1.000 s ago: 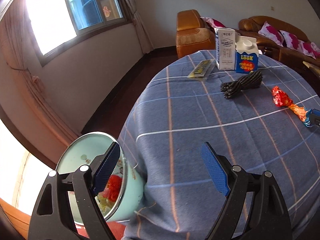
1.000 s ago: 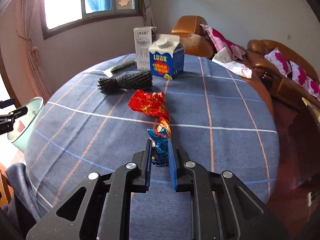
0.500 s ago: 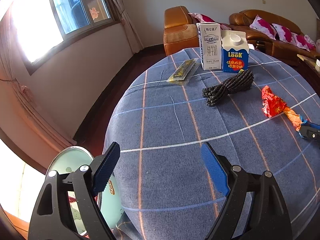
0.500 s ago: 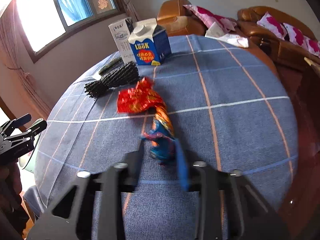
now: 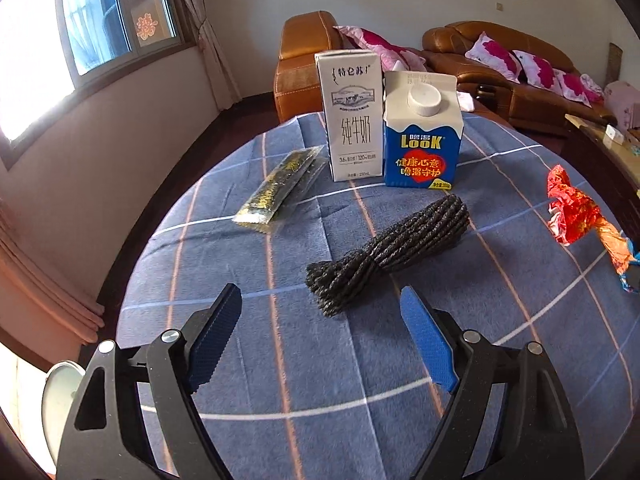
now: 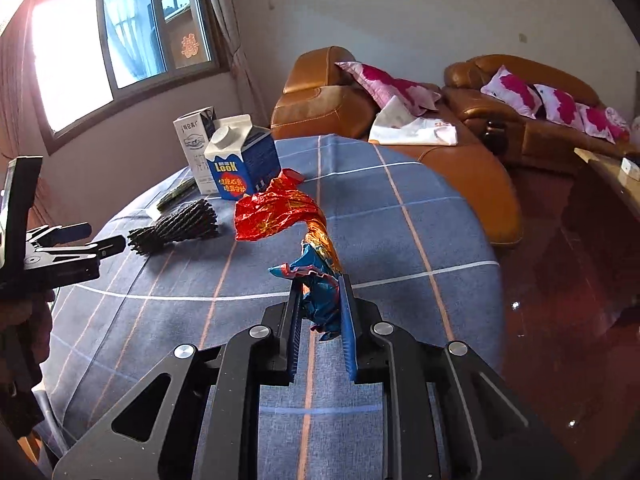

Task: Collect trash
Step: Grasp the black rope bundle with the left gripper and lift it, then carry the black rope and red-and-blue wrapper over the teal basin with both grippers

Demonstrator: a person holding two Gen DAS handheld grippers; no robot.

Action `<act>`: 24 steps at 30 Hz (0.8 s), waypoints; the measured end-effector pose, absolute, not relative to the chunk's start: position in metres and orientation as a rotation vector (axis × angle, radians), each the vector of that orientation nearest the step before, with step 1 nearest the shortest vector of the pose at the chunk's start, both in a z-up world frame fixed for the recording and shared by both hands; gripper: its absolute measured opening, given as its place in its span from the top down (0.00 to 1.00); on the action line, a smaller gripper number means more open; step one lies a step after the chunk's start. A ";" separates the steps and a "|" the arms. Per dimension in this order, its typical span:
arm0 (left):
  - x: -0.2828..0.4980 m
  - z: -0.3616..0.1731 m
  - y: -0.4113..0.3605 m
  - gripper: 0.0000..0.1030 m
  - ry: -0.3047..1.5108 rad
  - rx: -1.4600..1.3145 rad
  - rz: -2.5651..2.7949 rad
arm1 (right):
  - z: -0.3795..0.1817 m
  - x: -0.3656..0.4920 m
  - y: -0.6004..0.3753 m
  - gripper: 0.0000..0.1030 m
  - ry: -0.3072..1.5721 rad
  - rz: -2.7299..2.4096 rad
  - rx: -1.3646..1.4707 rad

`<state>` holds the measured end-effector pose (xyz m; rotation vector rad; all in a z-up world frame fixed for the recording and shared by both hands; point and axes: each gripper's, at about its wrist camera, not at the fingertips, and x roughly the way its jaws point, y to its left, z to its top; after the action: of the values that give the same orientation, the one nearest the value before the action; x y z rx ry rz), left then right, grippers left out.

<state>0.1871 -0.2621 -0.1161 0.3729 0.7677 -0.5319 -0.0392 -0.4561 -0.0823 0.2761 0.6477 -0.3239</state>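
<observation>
My right gripper is shut on the blue end of a crumpled red, orange and blue foil wrapper and holds it lifted above the round table; it also shows in the left wrist view. My left gripper is open and empty, just short of a black ribbed bundle, which also shows in the right wrist view. A white milk carton, a blue LOOK carton and a flat green-gold packet stand behind it.
The table has a blue checked cloth. A mint enamel bin sits low at the table's left edge. Brown leather sofas with pink pillows lie behind. A window is at far left.
My left gripper has swung from over the mint bin to the table, up to the black bundle. My right gripper has lifted the wrapper off the cloth.
</observation>
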 end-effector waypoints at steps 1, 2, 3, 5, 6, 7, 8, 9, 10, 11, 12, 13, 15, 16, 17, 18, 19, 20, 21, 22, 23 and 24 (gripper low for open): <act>0.191 -0.119 -0.265 0.33 0.785 0.361 -0.550 | -0.084 -0.037 -0.457 0.82 0.651 -0.324 0.266; 0.195 -0.122 -0.267 0.42 0.802 0.341 -0.574 | -0.085 -0.035 -0.457 0.82 0.652 -0.322 0.262; 0.198 -0.124 -0.269 0.50 0.818 0.324 -0.601 | -0.085 -0.033 -0.456 0.82 0.653 -0.318 0.259; 0.201 -0.130 -0.272 0.87 0.839 0.325 -0.631 | -0.086 -0.029 -0.455 0.82 0.653 -0.309 0.248; 0.200 -0.132 -0.272 0.88 0.837 0.328 -0.632 | -0.086 -0.026 -0.454 0.82 0.653 -0.303 0.245; 0.199 -0.132 -0.272 0.90 0.835 0.338 -0.635 | -0.086 -0.023 -0.453 0.82 0.654 -0.296 0.244; 0.198 -0.132 -0.272 0.91 0.829 0.348 -0.630 | -0.086 -0.020 -0.451 0.82 0.654 -0.291 0.243; 0.196 -0.130 -0.269 0.91 0.821 0.353 -0.622 | -0.087 -0.018 -0.450 0.82 0.654 -0.287 0.240; 0.195 -0.128 -0.265 0.92 0.816 0.353 -0.618 | -0.086 -0.016 -0.448 0.82 0.653 -0.283 0.234; 0.193 -0.125 -0.259 0.92 0.808 0.355 -0.610 | -0.085 -0.014 -0.446 0.82 0.651 -0.277 0.231; 0.190 -0.121 -0.250 0.92 0.793 0.361 -0.594 | -0.084 -0.012 -0.444 0.82 0.650 -0.273 0.226; 0.186 -0.117 -0.241 0.92 0.776 0.368 -0.575 | -0.082 -0.011 -0.441 0.82 0.646 -0.268 0.220; 0.177 -0.110 -0.216 0.92 0.755 0.376 -0.531 | -0.078 -0.010 -0.433 0.82 0.631 -0.252 0.216; 0.173 -0.106 -0.202 0.92 0.748 0.375 -0.509 | -0.075 -0.008 -0.429 0.82 0.623 -0.240 0.214; 0.168 -0.102 -0.185 0.92 0.745 0.367 -0.485 | -0.073 -0.005 -0.422 0.82 0.615 -0.222 0.208; 0.166 -0.100 -0.171 0.92 0.744 0.364 -0.461 | -0.071 -0.002 -0.415 0.82 0.611 -0.205 0.201; 0.162 -0.098 -0.154 0.92 0.739 0.367 -0.421 | -0.070 0.003 -0.406 0.82 0.606 -0.179 0.193; 0.159 -0.096 -0.140 0.92 0.734 0.368 -0.388 | -0.069 0.009 -0.397 0.82 0.602 -0.154 0.184; 0.157 -0.095 -0.127 0.92 0.737 0.364 -0.357 | -0.068 0.014 -0.387 0.82 0.599 -0.130 0.174; 0.154 -0.095 -0.111 0.92 0.750 0.355 -0.324 | -0.068 0.020 -0.375 0.82 0.598 -0.100 0.161; 0.152 -0.096 -0.097 0.92 0.759 0.351 -0.301 | -0.068 0.026 -0.364 0.82 0.599 -0.074 0.149; 0.151 -0.096 -0.084 0.92 0.762 0.348 -0.276 | -0.068 0.032 -0.354 0.82 0.599 -0.050 0.139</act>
<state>0.1508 -0.0839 -0.0956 0.3480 0.7624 -0.2759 0.0322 -0.3537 -0.0680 0.1391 0.5993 -0.0501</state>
